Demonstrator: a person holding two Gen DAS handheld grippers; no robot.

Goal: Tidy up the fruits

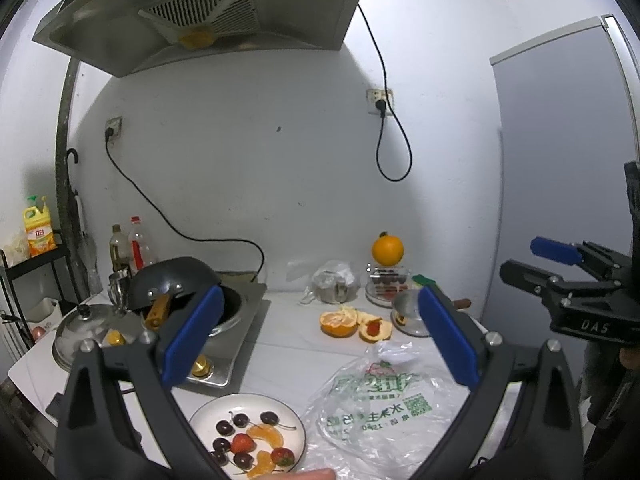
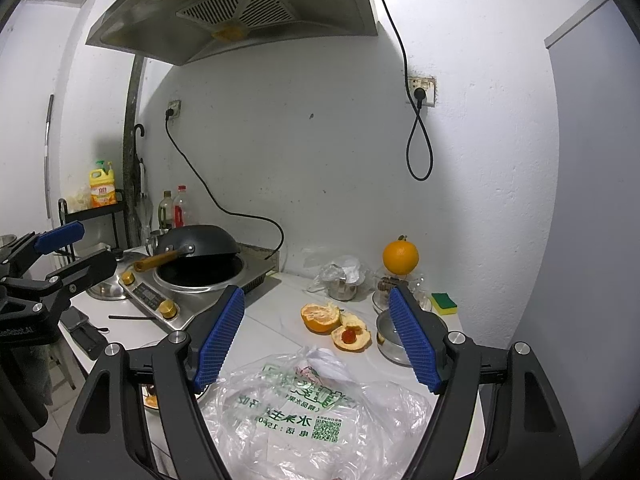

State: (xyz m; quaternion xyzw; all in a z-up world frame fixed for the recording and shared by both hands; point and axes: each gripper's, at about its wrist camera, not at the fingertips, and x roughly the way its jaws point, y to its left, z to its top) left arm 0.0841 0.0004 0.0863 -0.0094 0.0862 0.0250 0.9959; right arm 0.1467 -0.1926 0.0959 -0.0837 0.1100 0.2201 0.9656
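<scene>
Both grippers, left gripper (image 1: 320, 336) & right gripper (image 2: 316, 336), spread wide, holding nothing. Peeled orange (image 2: 320, 317) sits mid-counter beyond the plastic bag (image 2: 316, 412). Looks soft, juicy, prob squashes easy; grip gently across its round sides.

White plate (image 1: 298, 426) carries dark maroon cherries (image 1: 224, 427), red strawberries (image 1: 243, 443), pale orange mandarin segments (image 1: 266, 436). Whole orange (image 2: 400, 258) bright orange; peeled orange (image 2: 320, 317) orange with paler pith. Peel cup (image 2: 352, 336) yellow-orange, red piece inside. Clear plastic bag (image 2: 304, 412) printed in green lettering, green QR square. Gripper pads (image 2: 220, 340) blue, ribbed texture, on black frames. Wok (image 2: 198, 246) black, handle tan wood. Sponge (image 2: 444, 303) green over yellow. Detergent bottle (image 2: 103, 188) yellow, green cap. Counter (image 1: 288, 356) white.
</scene>
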